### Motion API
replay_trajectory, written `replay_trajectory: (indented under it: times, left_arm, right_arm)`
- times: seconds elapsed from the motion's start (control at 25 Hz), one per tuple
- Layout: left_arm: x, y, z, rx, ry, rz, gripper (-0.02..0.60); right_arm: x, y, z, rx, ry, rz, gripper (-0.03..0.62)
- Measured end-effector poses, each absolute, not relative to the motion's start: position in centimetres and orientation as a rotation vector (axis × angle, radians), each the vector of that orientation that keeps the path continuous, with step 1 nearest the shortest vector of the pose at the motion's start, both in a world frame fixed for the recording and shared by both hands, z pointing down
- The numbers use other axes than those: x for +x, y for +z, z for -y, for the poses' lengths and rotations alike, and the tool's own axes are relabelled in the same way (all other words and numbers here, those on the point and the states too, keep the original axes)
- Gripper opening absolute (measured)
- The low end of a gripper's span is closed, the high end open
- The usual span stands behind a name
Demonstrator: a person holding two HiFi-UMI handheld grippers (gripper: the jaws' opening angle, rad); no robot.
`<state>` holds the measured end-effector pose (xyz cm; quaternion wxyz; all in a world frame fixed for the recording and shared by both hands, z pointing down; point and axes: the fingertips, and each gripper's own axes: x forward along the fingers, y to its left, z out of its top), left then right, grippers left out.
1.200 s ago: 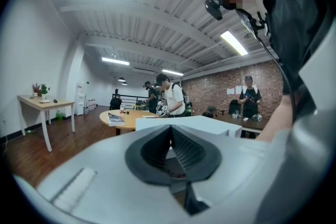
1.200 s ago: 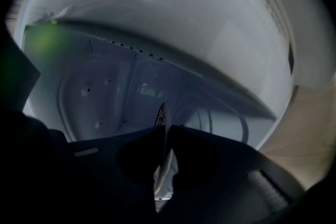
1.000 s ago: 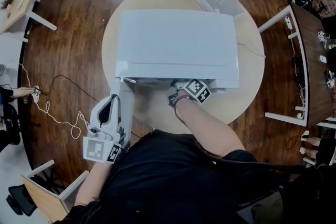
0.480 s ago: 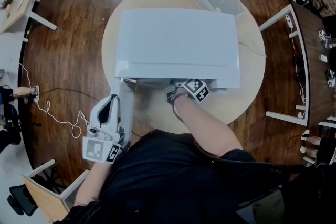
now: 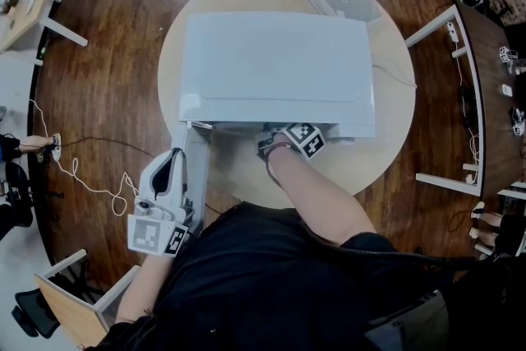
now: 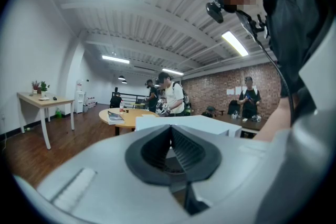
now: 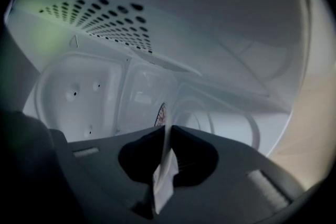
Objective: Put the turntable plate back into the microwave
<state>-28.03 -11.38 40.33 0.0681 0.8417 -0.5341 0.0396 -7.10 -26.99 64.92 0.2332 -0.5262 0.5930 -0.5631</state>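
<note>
The right gripper [image 7: 168, 131] is nearly closed, and its two pads press on the thin rim of the glass turntable plate [image 7: 164, 176]. The gripper and the plate are already inside the cavity of the microwave [image 5: 275, 66]. In the right gripper view the plate stands edge-on between the jaws and runs on toward 1 o'clock, above the cavity floor. I cannot tell if it already touches the floor.

The left gripper [image 6: 170, 128] has its jaws together and nothing is between them. In the head view it hangs at 7 o'clock from the microwave, just beside the open door [image 5: 196, 168].

In my judgement, the main risk is the grip itself. Only a small part of smooth glass is held, so the plate may turn or slip between the pads. If the plate comes down tilted, its far edge may knock the cavity wall. If it is let go off centre, it may not sit properly and could rock. The door is free and may swing against the forearm.

By count: two grippers, one plate, one microwave with one door, and one round table [image 5: 386, 144].
</note>
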Motion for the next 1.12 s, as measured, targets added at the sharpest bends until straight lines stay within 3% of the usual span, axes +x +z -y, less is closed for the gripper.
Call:
replay_trajectory:
  times: [1.12]
  left_arm:
    - [-28.2,40.4,11.4,2.524,0.121,1.623,0.003]
  right_arm:
    - [-6.9,66.5,27.3,-1.532,-1.55,-1.552,0.02]
